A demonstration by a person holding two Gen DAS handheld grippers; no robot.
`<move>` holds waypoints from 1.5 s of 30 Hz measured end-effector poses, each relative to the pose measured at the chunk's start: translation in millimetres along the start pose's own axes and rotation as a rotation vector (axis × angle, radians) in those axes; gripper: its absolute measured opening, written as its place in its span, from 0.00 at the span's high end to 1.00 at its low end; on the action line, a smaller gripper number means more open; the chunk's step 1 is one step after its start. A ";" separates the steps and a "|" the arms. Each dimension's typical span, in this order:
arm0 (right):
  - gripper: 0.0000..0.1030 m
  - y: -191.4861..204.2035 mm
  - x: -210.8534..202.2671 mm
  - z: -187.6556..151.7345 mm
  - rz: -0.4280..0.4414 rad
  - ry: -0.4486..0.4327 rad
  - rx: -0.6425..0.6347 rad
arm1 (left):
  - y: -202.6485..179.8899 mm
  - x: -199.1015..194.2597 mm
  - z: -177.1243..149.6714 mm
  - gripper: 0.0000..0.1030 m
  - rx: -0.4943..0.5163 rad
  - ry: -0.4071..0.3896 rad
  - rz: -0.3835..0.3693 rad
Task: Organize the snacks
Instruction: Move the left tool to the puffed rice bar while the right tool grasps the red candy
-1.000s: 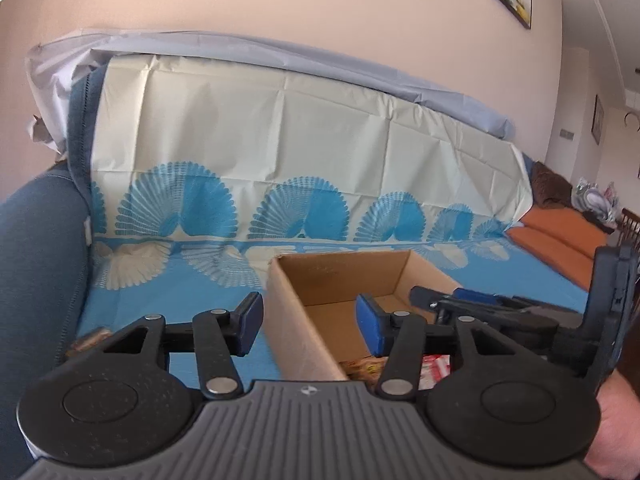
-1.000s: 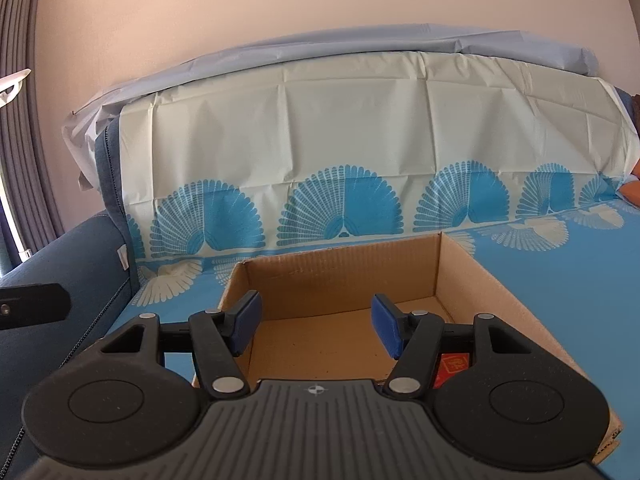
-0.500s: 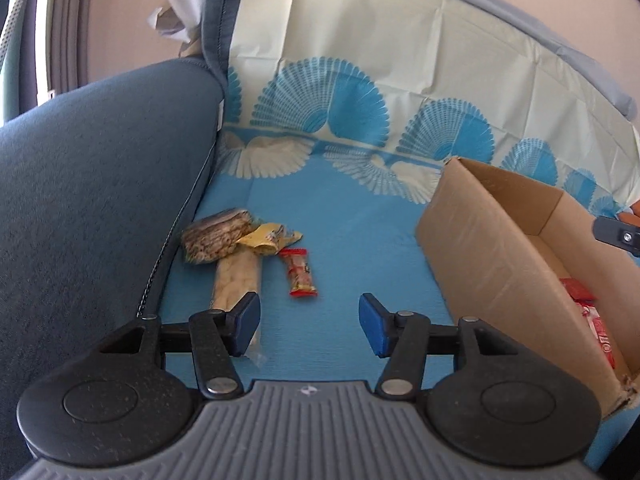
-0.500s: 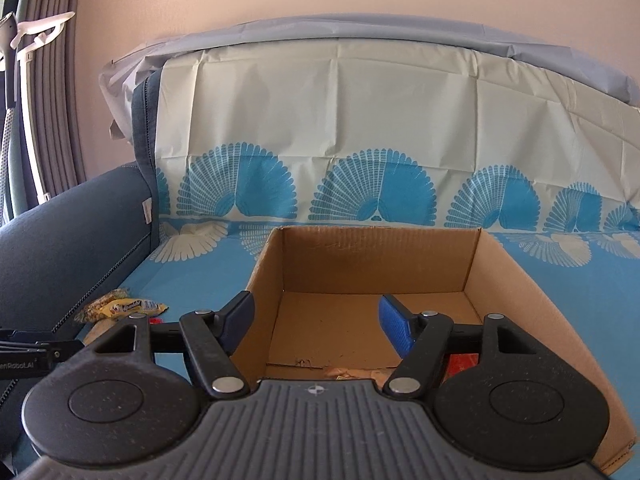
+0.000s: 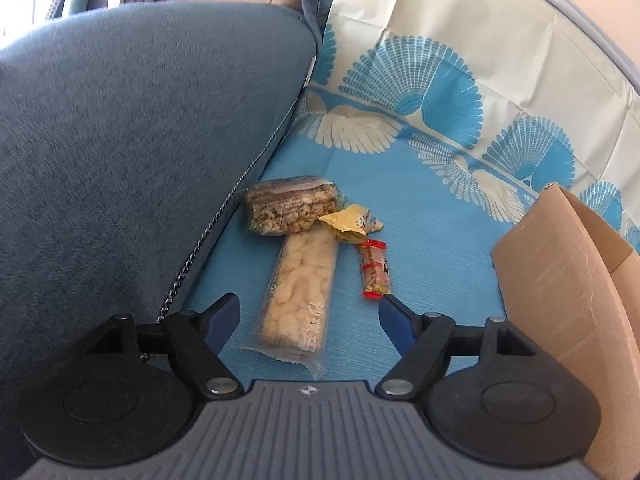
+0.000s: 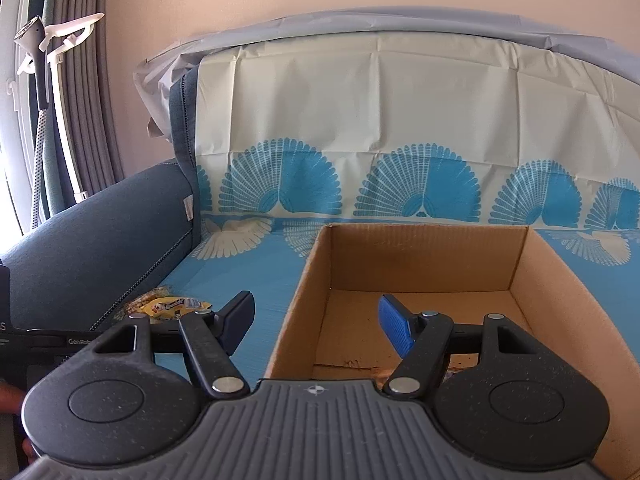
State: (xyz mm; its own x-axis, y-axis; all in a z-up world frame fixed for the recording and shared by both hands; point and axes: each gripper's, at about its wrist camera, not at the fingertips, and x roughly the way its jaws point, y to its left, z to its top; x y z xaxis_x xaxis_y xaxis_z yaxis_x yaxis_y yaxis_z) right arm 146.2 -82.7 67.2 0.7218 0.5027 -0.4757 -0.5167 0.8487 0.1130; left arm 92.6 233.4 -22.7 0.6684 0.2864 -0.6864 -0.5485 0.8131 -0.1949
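Several snacks lie on the blue cover beside the sofa arm: a long clear pack of pale biscuits [image 5: 298, 294], a brown cracker pack [image 5: 290, 204], a yellow wrapper [image 5: 352, 222] and a small red-ended bar [image 5: 374, 270]. My left gripper [image 5: 308, 314] hangs over the near end of the long pack, its jaws opening, the pads clear of it. The cardboard box [image 5: 568, 280] stands to the right. My right gripper [image 6: 318, 318] is open and empty over the box [image 6: 420, 268], straddling its near left wall. The yellow wrapper [image 6: 174, 305] shows at left.
The dark blue sofa arm [image 5: 132, 140] rises on the left, a metal chain [image 5: 188, 268] hanging along its seam. A cream and blue fan-print sheet [image 6: 380, 140] covers the backrest. Curtains and a white stand [image 6: 44, 80] fill the far left.
My left gripper swung left from the box and dipped down to the snacks, its jaws spreading wider. My right gripper shifted slightly left over the box's left wall.
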 end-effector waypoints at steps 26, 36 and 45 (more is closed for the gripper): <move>0.58 75.0 67.5 43.8 0.267 0.199 0.087 | 7.5 30.7 -5.3 0.23 -0.084 0.076 0.012; 0.57 126.8 199.9 13.1 0.179 0.469 0.111 | 14.7 26.7 -5.1 0.56 -0.128 0.066 -0.006; 0.63 159.3 258.5 -20.0 0.117 0.518 -0.025 | 15.3 30.3 -3.7 0.56 -0.126 0.071 -0.012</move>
State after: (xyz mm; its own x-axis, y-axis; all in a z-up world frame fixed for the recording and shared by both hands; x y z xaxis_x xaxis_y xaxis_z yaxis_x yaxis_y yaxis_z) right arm 241.3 179.1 -55.2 0.3398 0.4410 -0.8307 -0.5952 0.7847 0.1731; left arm 102.6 252.7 -49.1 0.6406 0.2362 -0.7306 -0.6021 0.7451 -0.2870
